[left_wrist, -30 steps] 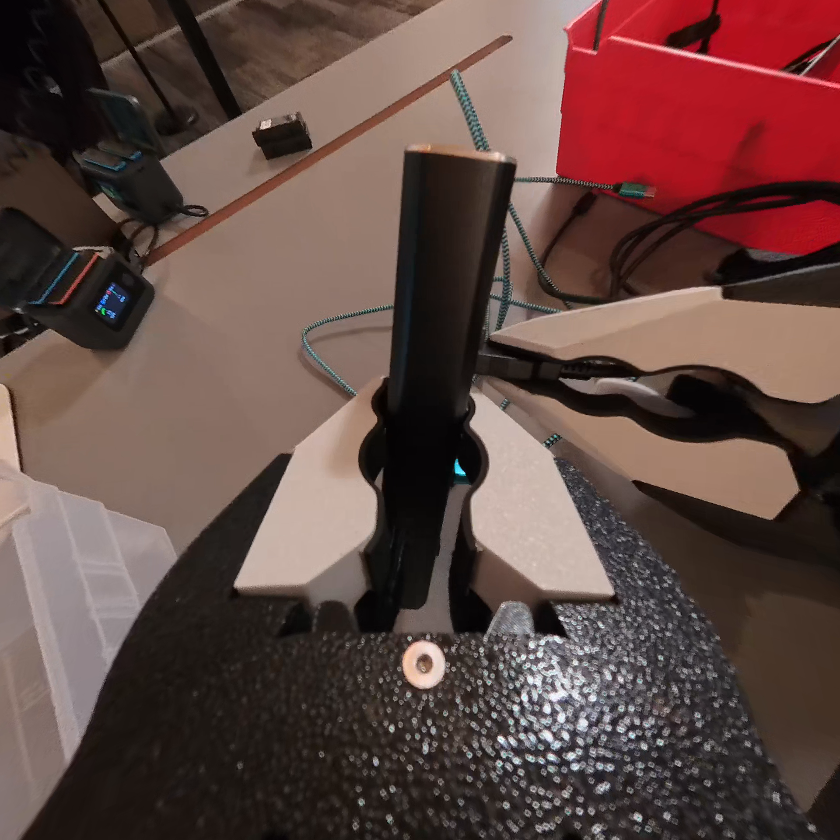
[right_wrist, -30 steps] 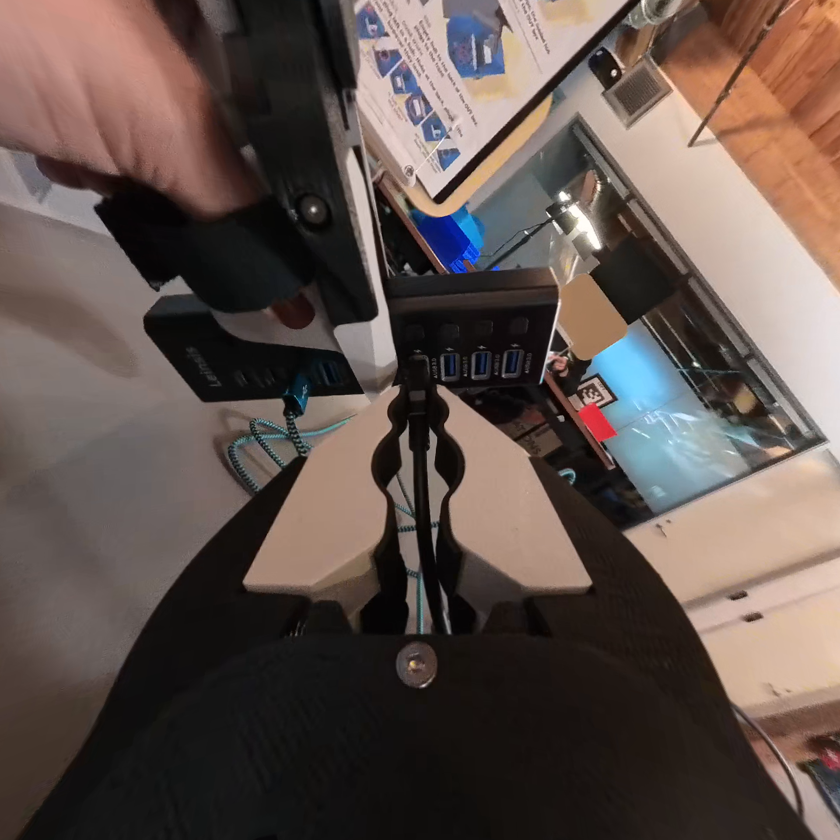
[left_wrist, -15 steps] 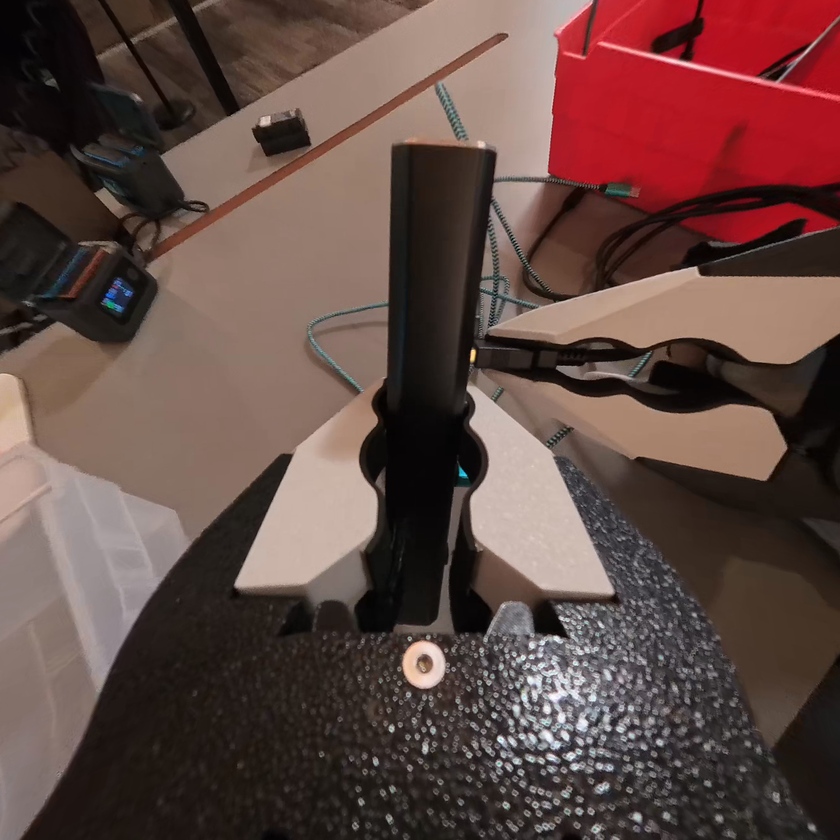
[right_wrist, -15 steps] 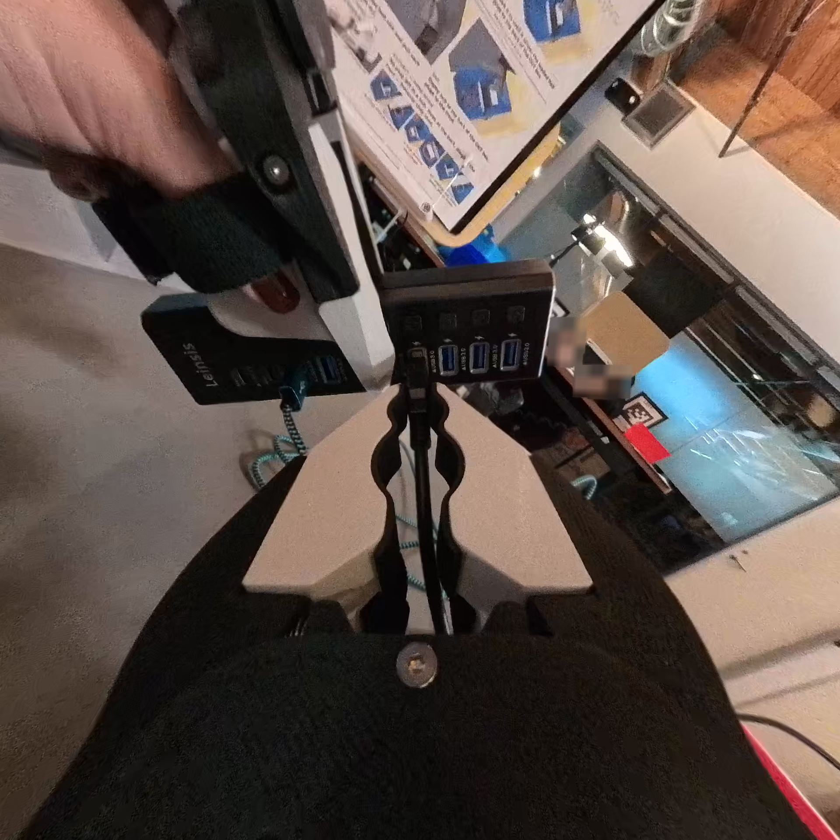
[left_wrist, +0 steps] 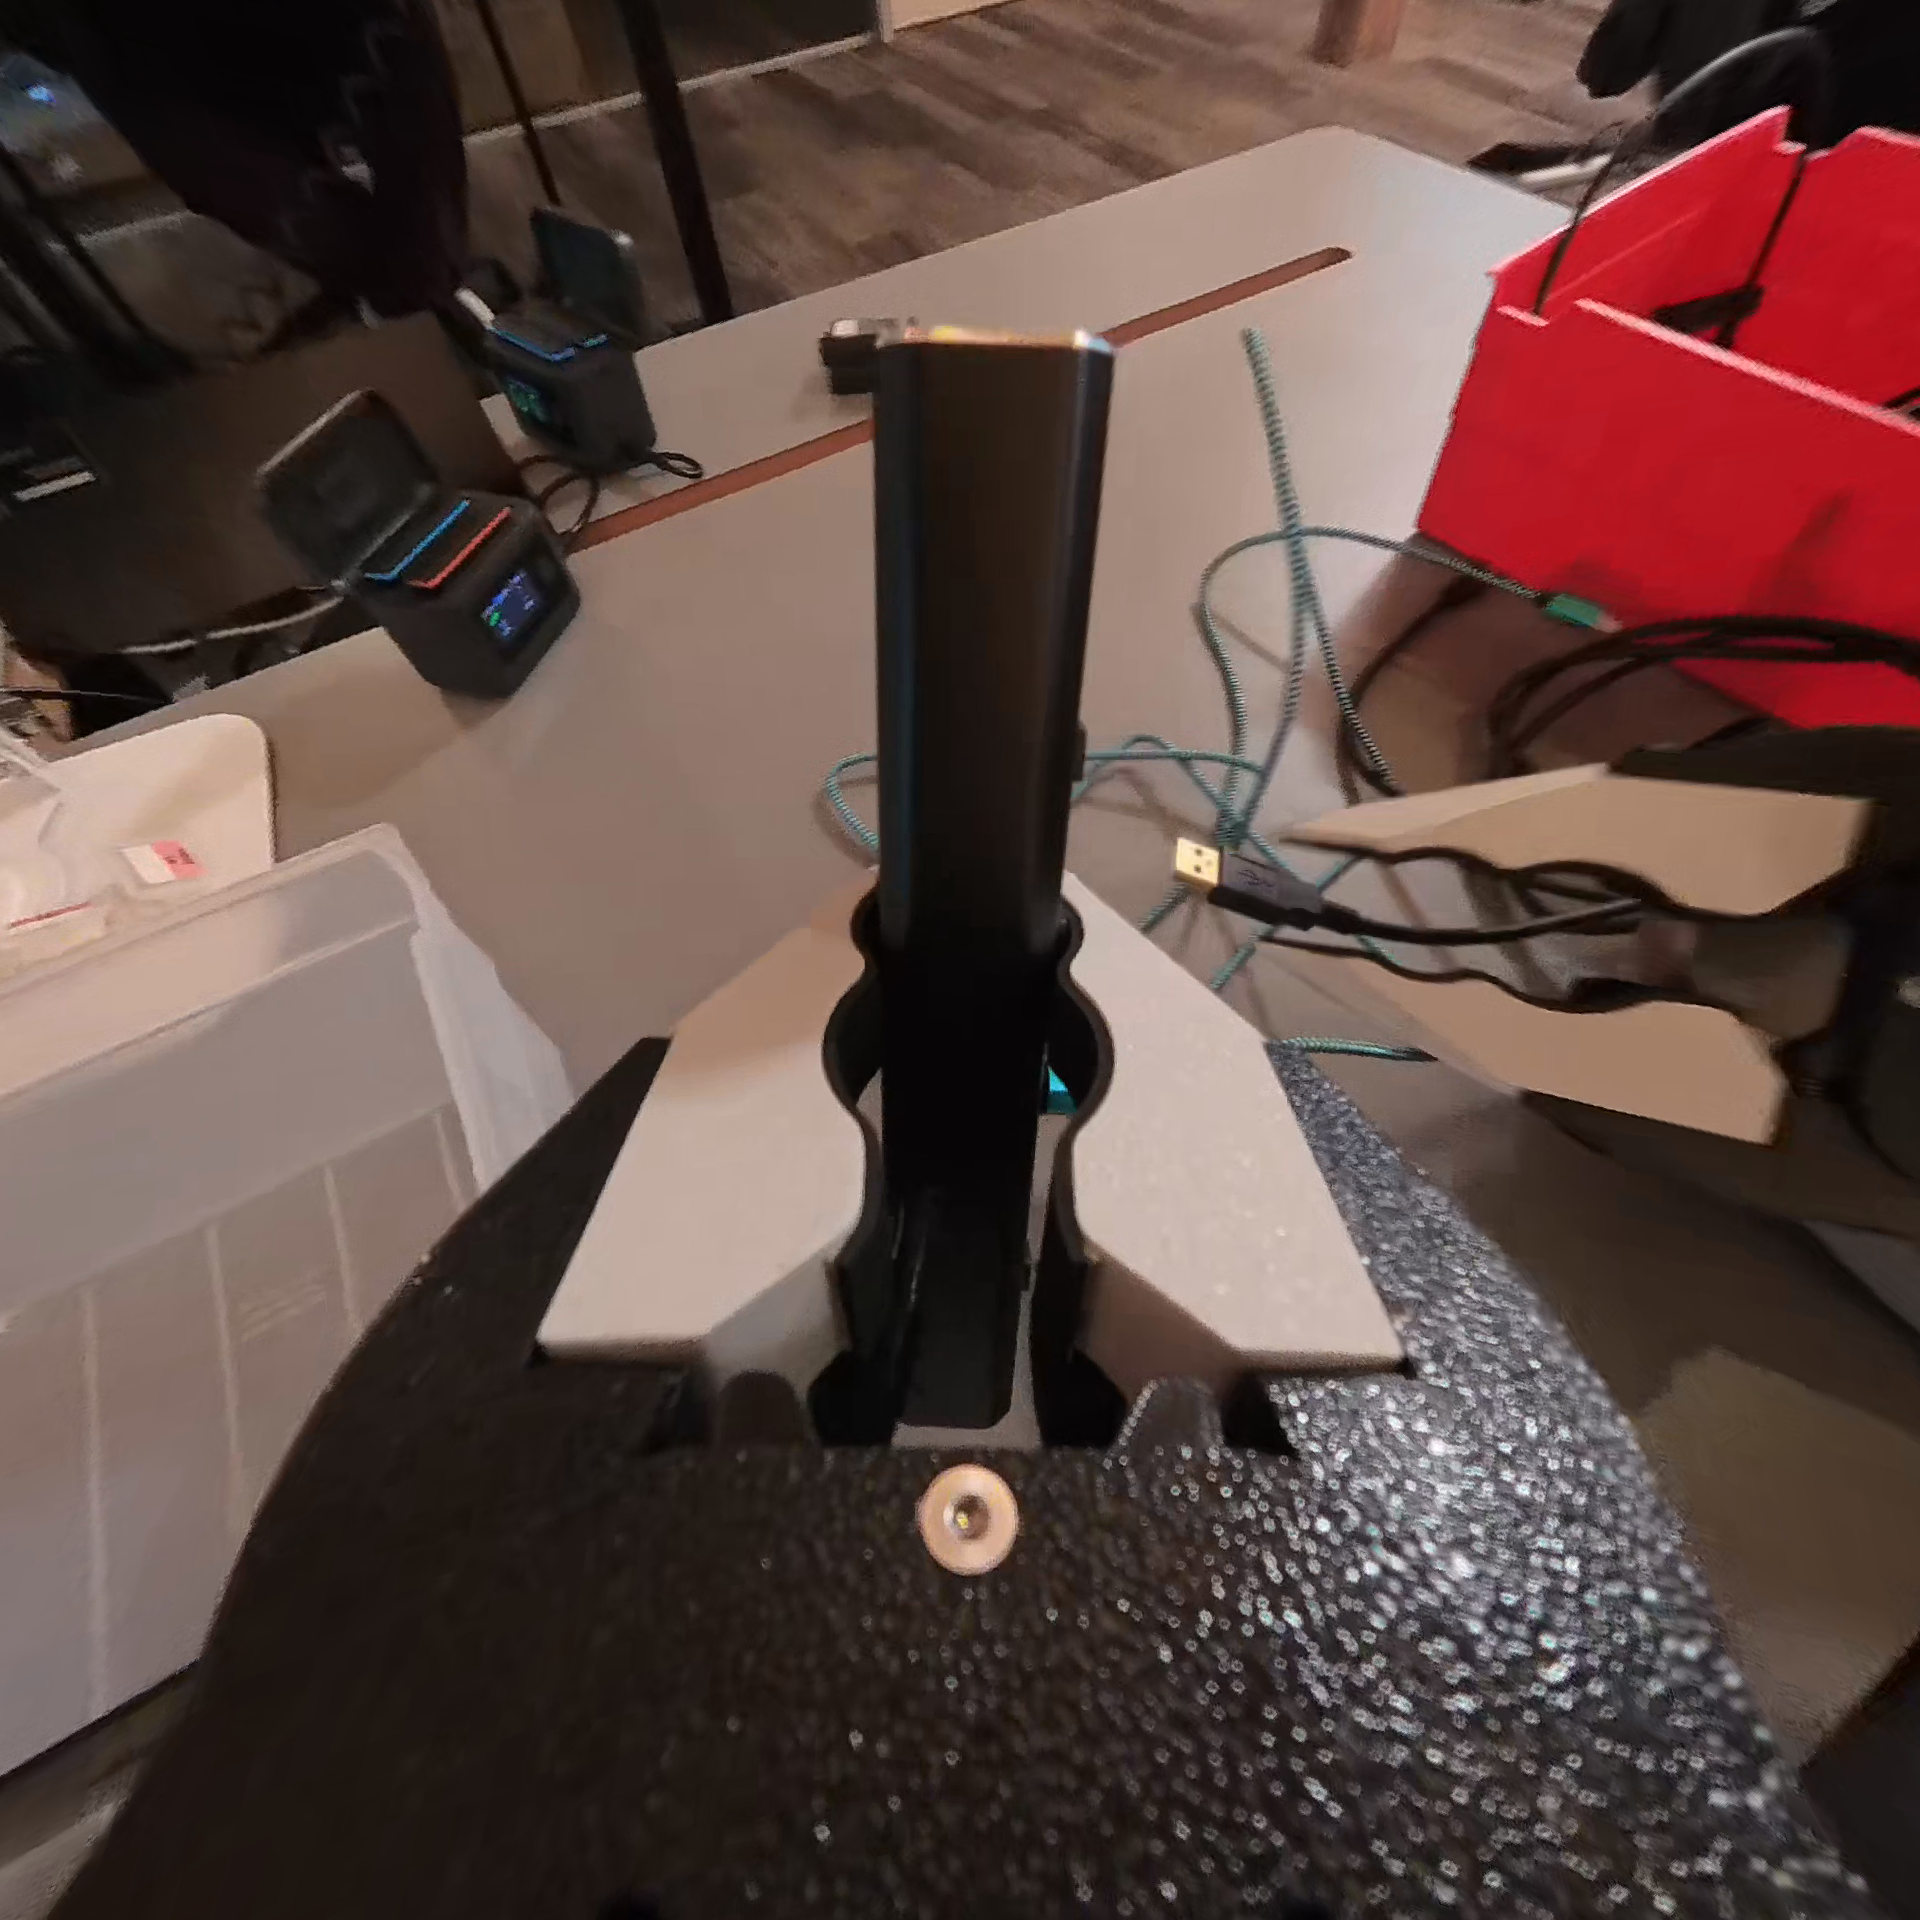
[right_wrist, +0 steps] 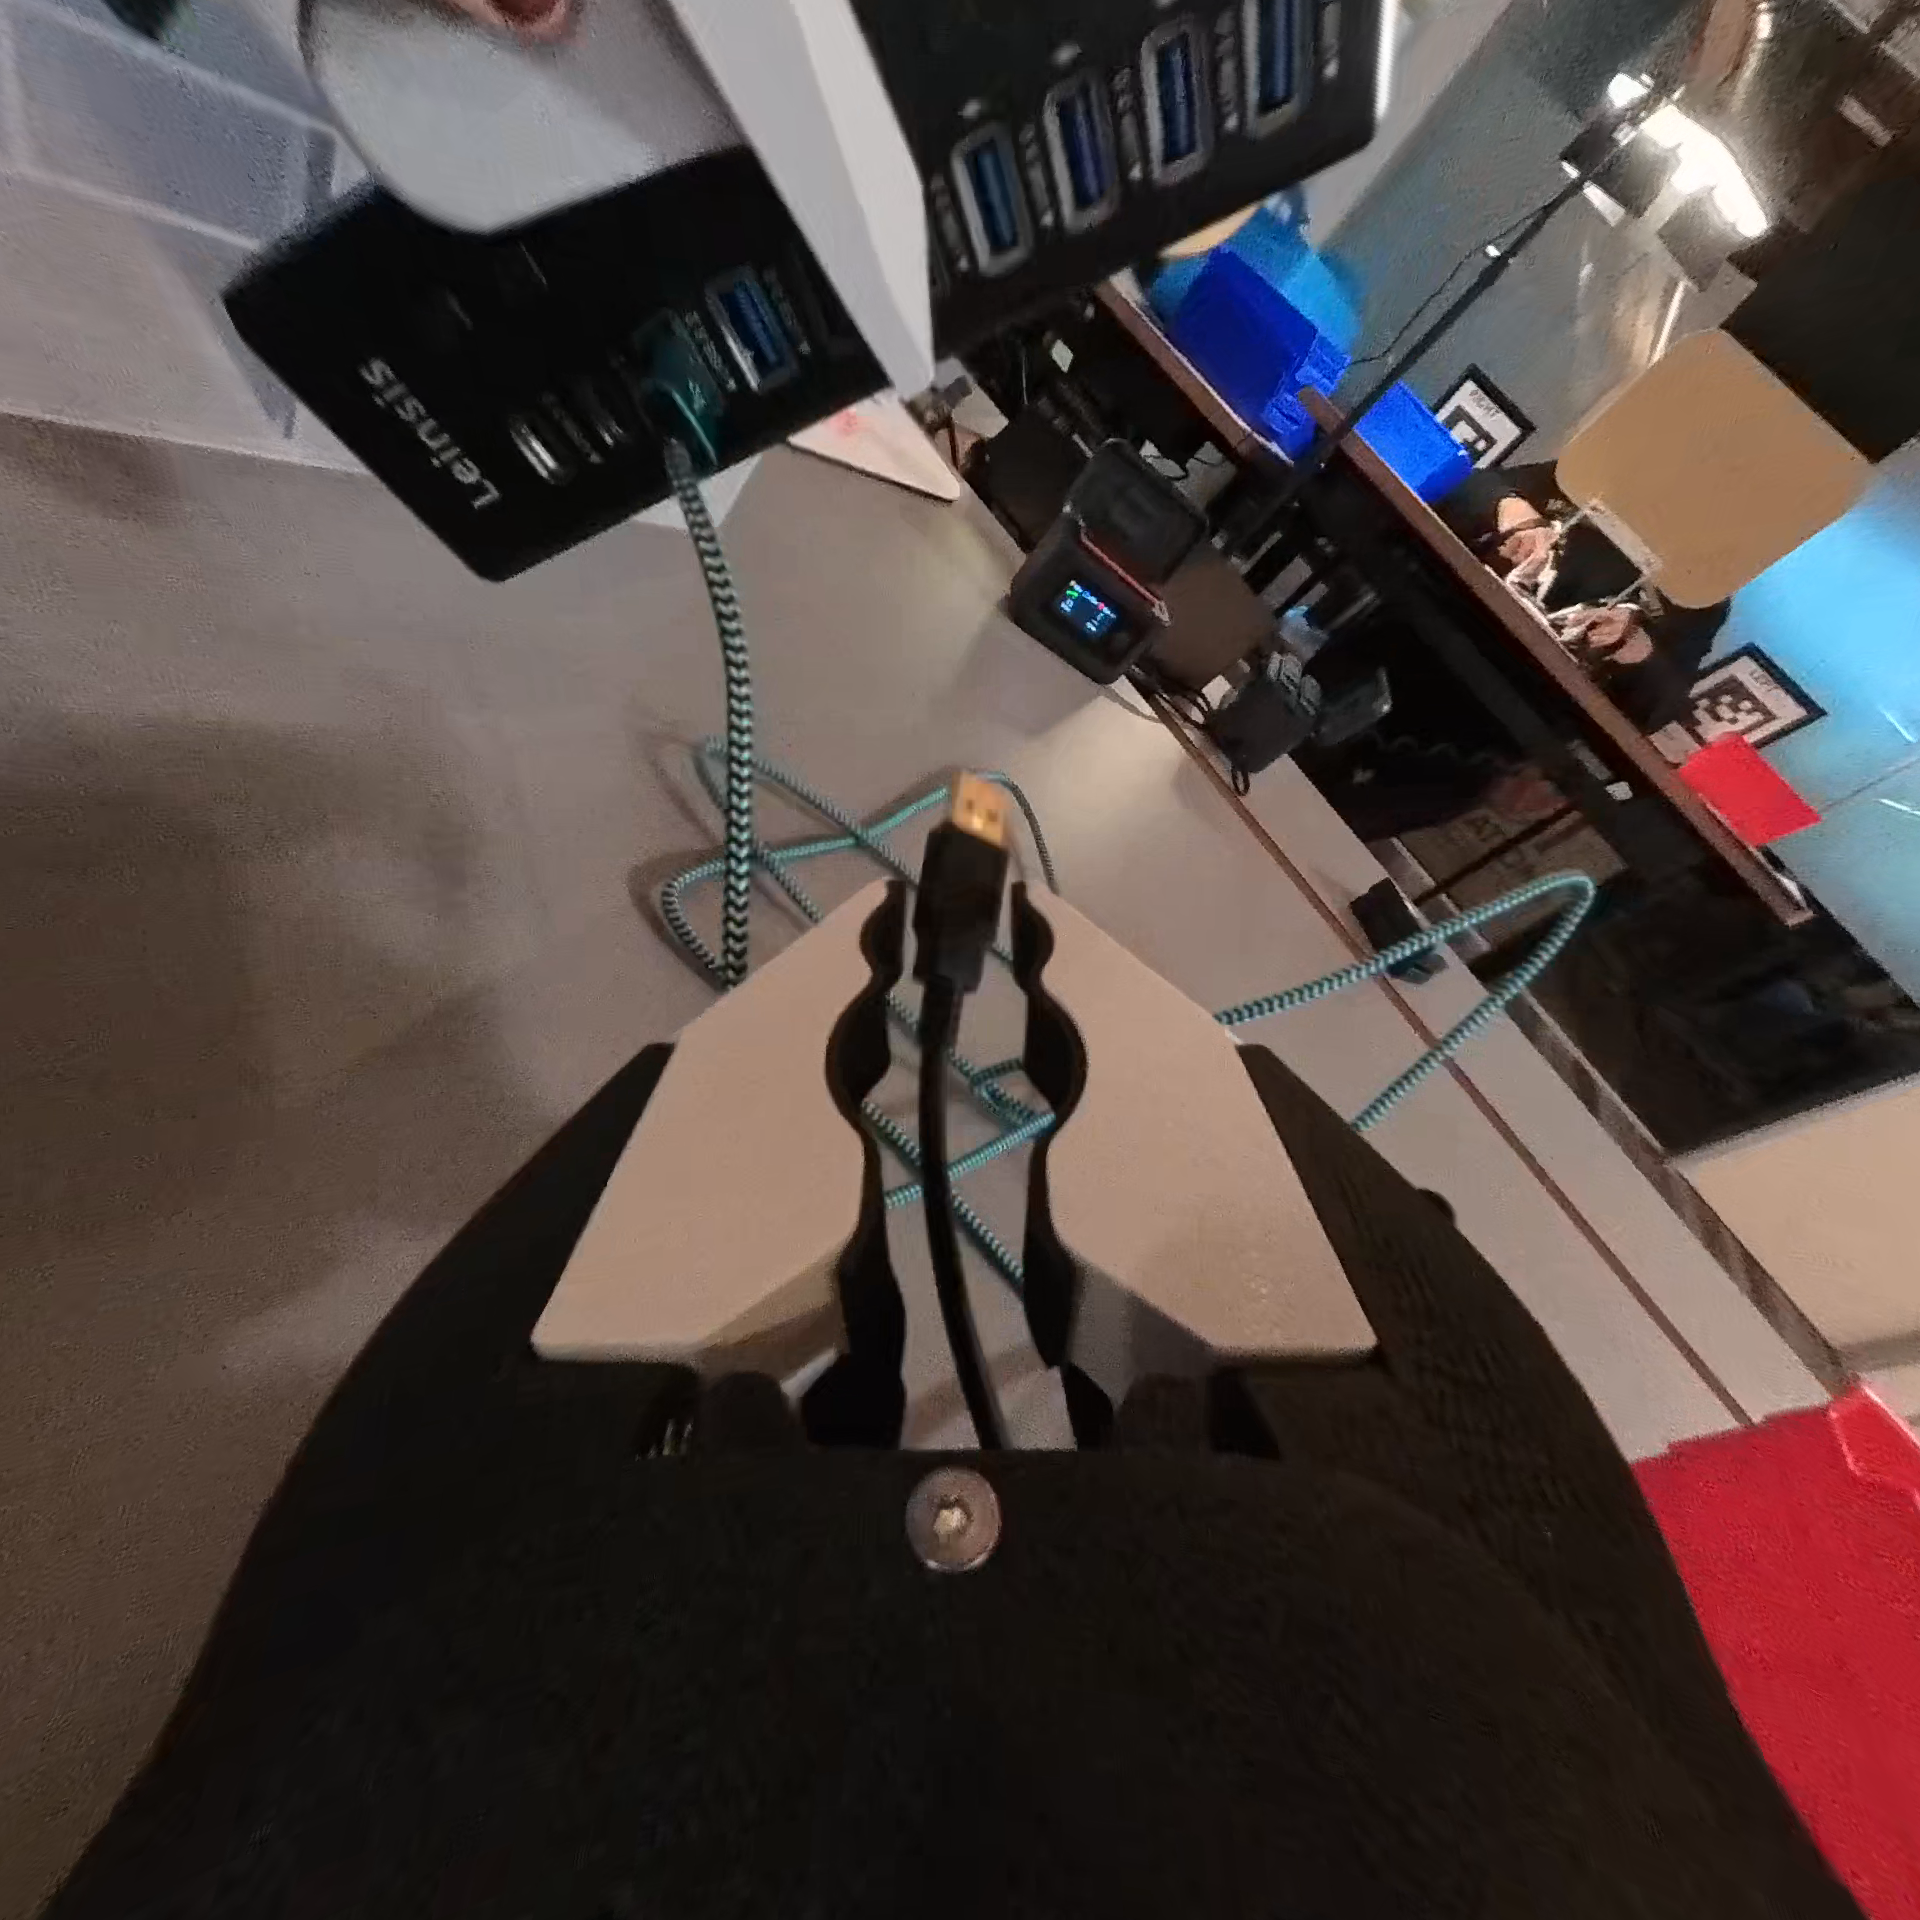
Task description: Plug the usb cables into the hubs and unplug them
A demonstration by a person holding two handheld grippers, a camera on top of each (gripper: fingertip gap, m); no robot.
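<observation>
My left gripper [left_wrist: 966, 914] is shut on a long black USB hub [left_wrist: 987, 623], which stands up between its fingers. In the right wrist view the hub [right_wrist: 1143, 114] is at the top with a row of blue ports; a white finger [right_wrist: 821, 145] of the left gripper crosses it. A teal braided cable [right_wrist: 727, 665] is plugged into the hub and hangs down to the table. My right gripper [right_wrist: 958, 899] is shut on a black USB cable [right_wrist: 961, 914]. Its gold plug tip [right_wrist: 979, 816] is free, well below the hub. The right gripper [left_wrist: 1288, 888] also shows in the left wrist view, to the right of the hub.
A red bin [left_wrist: 1662, 468] with black cables stands at the back right. A clear plastic box [left_wrist: 208, 1091] sits at the left. Two dark charger cases [left_wrist: 468, 603] stand at the table's far left edge. Loops of teal cable [left_wrist: 1288, 582] lie on the grey table [left_wrist: 675, 748]. The grippers' ends are close to 10 cm from one another.
The black plug was in a port of the hub. It has come out, and the right gripper has drawn back with it. The hub now stands apart from the plug.
</observation>
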